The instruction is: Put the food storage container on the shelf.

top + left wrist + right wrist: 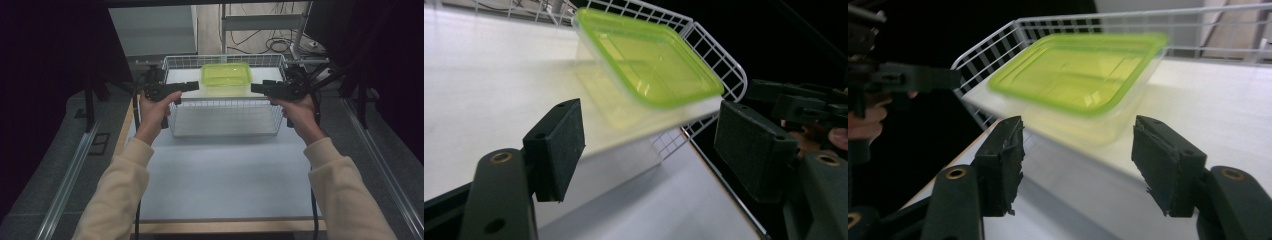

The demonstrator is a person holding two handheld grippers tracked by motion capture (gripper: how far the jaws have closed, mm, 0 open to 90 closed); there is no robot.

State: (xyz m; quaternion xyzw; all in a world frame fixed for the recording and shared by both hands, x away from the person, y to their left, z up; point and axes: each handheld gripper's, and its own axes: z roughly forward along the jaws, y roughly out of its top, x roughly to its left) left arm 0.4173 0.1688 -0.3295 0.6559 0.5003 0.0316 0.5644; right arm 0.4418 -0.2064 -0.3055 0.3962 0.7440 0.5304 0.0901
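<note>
A clear food container with a lime-green lid (226, 75) rests on a white raised shelf (175, 76) at the back of a white wire basket (225, 131). My left gripper (192, 85) hovers just left of the container, its jaws apart with nothing between them. My right gripper (257, 88) hovers just right of it, likewise open and empty. In the left gripper view the container (649, 55) lies ahead of the open gripper (654, 150), with the right gripper (799, 100) beyond it. The right gripper view has the container (1078, 75) past its open gripper (1083, 162).
The basket stands at the far end of a white tabletop (225, 175) with a wooden front edge. Metal rails (70, 175) run along both sides of the table. Cables (275, 45) and a metal frame lie behind the basket. Both of the person's forearms reach in from below.
</note>
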